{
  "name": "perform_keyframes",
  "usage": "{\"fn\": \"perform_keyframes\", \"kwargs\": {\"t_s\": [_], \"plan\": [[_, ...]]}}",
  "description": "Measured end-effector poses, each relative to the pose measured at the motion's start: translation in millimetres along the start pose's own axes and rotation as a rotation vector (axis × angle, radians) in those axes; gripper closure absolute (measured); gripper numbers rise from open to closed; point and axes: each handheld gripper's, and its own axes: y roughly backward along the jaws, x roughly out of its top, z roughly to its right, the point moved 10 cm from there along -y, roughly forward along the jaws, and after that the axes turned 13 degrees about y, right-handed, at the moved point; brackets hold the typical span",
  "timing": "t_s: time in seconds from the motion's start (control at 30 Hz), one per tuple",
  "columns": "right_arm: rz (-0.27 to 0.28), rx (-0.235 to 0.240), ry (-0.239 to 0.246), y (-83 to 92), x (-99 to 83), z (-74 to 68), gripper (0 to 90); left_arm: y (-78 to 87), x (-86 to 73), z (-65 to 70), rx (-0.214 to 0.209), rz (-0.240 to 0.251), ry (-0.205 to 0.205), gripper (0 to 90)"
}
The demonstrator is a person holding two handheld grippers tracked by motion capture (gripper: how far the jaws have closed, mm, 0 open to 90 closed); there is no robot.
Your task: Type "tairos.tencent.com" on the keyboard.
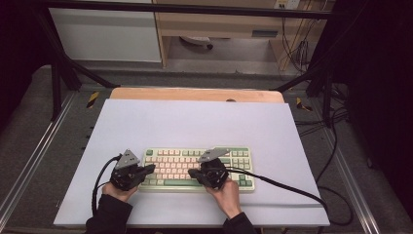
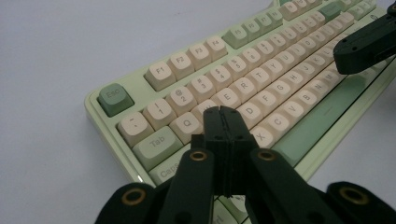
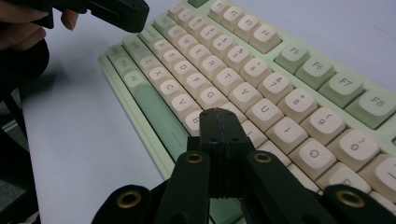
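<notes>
keyboard (image 1: pixel 197 169): lies flat near the front edge of the white table (image 1: pixel 195 122), long side toward the person — cream keys, green frame, green space bar.
left claw (image 2: pixel 223 112): clenched on nothing, jaws pressed together; the tip hangs just above the keys near the W and S, at the board's left end.
right claw (image 3: pixel 220 114): also clenched and empty; its tip sits over the lower letter rows around the H and N, with the space bar (image 3: pixel 156 116) just to its left in the right gripper view.
left claw seen from the right one (image 3: pixel 122 13): farther off, over the board's far left corner, a hand behind it.
work in hand: by the look of it, typing — each closed tip serves as 1 poking finger.
stiffness: judged rigid, a hard plastic case that won't flex; only the keys give under a press.
weight: likely moderate; enough to stay put under light taps, though a slanted push could slide it on the smooth sheet.
surface: keycaps look smooth and slightly dished, so a tip landing off-centre may slip to a neighbour.
fragility: caps could pop off if levered from the side.
where to take hold: for pressing, straight down on a cap's centre; for moving it, the 2 short ends of the frame, never the keys.
</notes>
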Motion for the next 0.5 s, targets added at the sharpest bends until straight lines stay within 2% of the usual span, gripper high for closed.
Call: {"fn": "perform_keyframes", "kwargs": {"t_s": [0.23,0.5], "plan": [[0.000,-0.016,-0.006,10.8,-3.6,7.2,90.0,0.6,0.7,0.2,0.000,0.004,0.002,90.0],[0.009,-0.036,-0.039,27.4,-14.2,19.0,90.0,-1.3,0.6,3.1,-0.005,-0.001,-0.005,90.0]]}}
